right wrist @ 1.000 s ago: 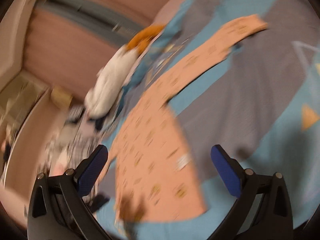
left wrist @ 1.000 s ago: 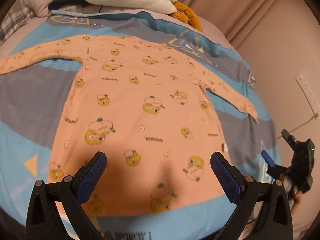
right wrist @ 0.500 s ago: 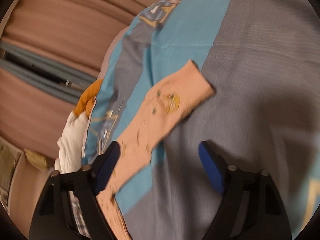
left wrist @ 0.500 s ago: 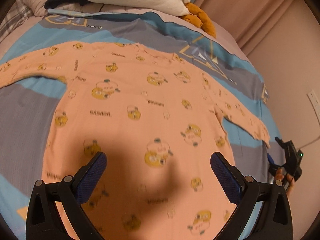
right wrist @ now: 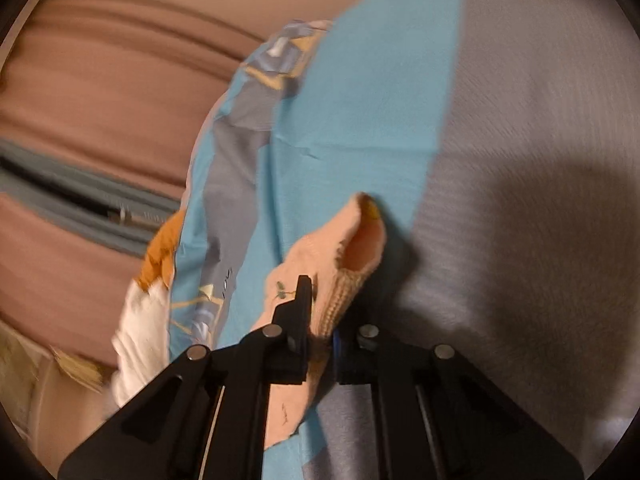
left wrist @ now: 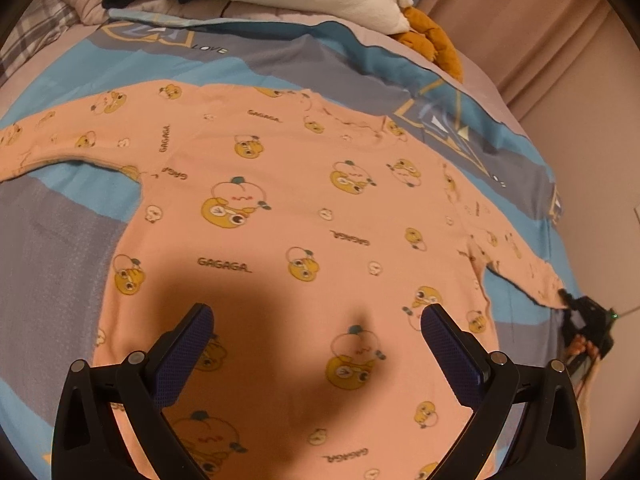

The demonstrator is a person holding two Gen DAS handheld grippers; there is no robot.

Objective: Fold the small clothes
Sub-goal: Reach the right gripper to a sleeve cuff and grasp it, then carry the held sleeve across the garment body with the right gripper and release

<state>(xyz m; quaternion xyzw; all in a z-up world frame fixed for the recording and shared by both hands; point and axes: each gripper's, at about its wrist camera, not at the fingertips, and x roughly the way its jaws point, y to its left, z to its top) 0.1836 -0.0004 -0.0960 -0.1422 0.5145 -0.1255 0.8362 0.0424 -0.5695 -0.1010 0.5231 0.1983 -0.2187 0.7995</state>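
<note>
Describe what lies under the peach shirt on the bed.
The peach shirt lies flat on a blue-and-grey bedcover, which shows around its edges. Anything directly beneath its body is covered.
</note>
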